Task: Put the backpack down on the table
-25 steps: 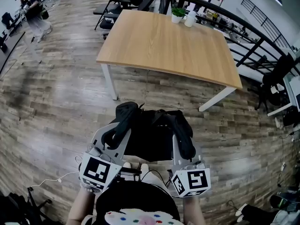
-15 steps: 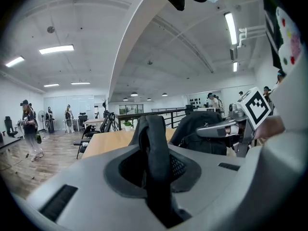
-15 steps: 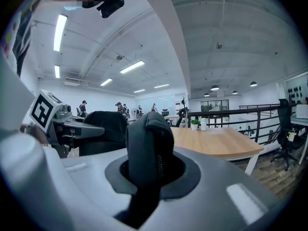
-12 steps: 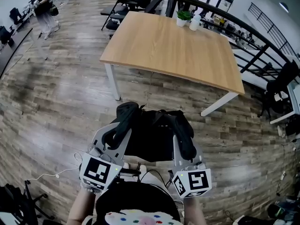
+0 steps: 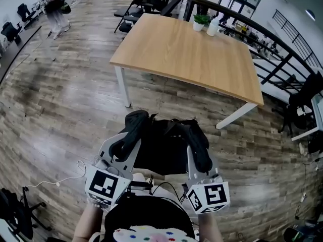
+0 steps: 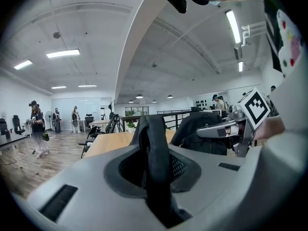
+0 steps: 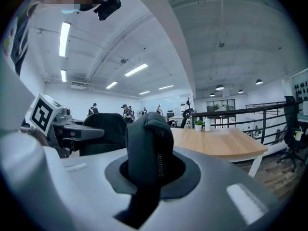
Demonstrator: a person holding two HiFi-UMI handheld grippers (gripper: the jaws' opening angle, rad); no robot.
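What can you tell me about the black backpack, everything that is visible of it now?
The backpack is black and looks like soft fabric, with two padded shoulder straps. It hangs in the air over the wooden floor, short of the wooden table, with its straps uppermost. The left gripper is shut on the left strap, and the right gripper is shut on the right strap. Its underside is hidden.

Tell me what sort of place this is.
Probably an open-plan office or lab: a long wooden table, office chairs beyond it, a black railing, and strip lights on the ceiling.
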